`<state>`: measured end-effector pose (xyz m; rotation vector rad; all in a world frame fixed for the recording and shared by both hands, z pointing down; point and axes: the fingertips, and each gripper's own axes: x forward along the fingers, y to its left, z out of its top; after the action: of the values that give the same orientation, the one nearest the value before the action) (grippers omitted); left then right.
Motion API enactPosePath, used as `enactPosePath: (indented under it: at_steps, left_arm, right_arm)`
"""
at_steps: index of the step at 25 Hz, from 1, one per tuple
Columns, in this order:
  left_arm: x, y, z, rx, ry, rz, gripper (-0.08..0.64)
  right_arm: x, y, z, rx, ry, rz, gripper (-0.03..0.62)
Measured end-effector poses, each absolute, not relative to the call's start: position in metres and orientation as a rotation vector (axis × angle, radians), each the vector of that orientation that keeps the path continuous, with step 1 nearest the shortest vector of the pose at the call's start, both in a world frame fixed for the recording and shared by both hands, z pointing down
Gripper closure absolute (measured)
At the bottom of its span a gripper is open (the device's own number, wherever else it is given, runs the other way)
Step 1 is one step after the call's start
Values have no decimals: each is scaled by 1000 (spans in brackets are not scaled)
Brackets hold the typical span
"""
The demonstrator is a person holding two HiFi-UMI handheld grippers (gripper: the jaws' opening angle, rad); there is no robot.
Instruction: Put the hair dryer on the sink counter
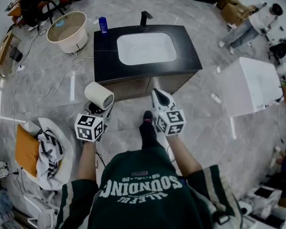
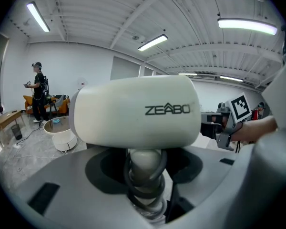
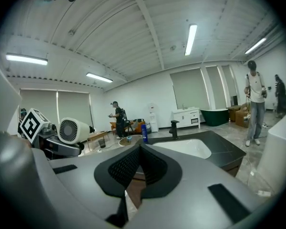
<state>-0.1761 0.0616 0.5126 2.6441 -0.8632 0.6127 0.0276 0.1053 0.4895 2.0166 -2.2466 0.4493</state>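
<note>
A white hair dryer (image 1: 99, 95) is held off the floor just in front of the black sink counter (image 1: 105, 56). My left gripper (image 1: 101, 110) is shut on its handle. In the left gripper view the dryer's barrel (image 2: 136, 109) lies crosswise above the jaws, and the handle with its cord wound round it (image 2: 145, 175) sits between them. My right gripper (image 1: 158, 94) is beside it to the right, shut with nothing in it, pointing at the counter (image 3: 224, 151). From the right gripper view the dryer (image 3: 72, 130) shows at the left.
The counter holds a white basin (image 1: 146, 48), a black faucet (image 1: 145, 17) and a blue bottle (image 1: 103, 25). A round white tub (image 1: 66, 31) and cables lie on the floor to the left, a white box (image 1: 250, 85) to the right, and a cloth pile (image 1: 43, 149) near left.
</note>
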Motion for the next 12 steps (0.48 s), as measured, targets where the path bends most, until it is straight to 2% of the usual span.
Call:
enactPosePath:
  at_steps: [12]
  left_arm:
    - [-102,-61,511,2534,-1011,619,345]
  right_arm:
    - [104,-44,490,1851,-2345,489,592]
